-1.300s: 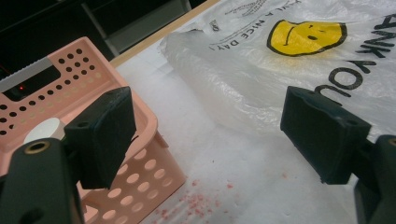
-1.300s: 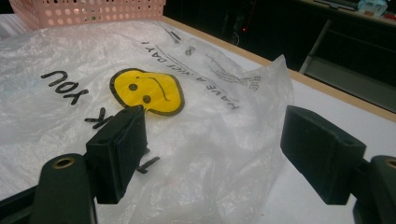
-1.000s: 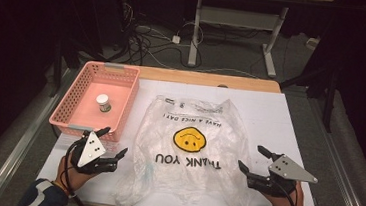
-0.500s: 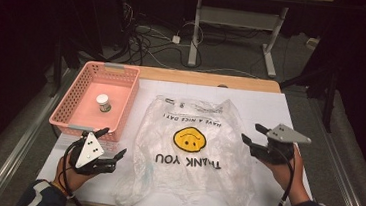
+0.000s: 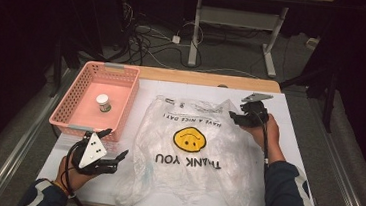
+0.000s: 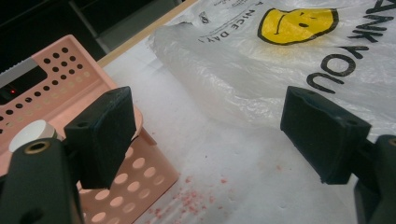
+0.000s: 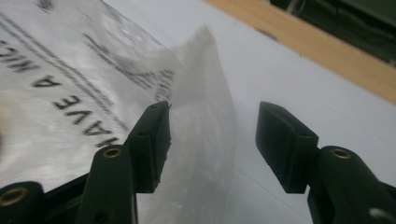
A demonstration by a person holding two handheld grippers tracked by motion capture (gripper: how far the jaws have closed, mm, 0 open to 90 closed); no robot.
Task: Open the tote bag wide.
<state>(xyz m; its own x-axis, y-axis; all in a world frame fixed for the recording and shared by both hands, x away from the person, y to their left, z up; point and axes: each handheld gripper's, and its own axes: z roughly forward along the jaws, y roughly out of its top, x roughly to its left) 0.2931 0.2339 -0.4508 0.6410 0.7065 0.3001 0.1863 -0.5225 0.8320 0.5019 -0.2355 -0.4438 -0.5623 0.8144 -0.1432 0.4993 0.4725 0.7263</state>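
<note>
Closing: my right gripper (image 7: 210,140), jaws half apart, straddles the plastic bag's (image 5: 192,149) raised corner, pads not pressing.
Waiting: my left gripper (image 6: 205,135) gapes wide, empty, beside the pink basket (image 6: 144,163).

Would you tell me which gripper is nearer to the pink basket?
Left. The left gripper sits just below the pink basket; the right gripper is across the plastic bag.

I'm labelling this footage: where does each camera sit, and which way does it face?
High view: above the table's near edge, looking forward and down on the plastic bag, pink basket, both forearms and grippers.
Left gripper view: rides the left gripper, facing the basket corner and bag; open jaws show.
Right gripper view: rides the right gripper, jaws just closing, astride the bag's raised corner.
All share the bag.
</note>
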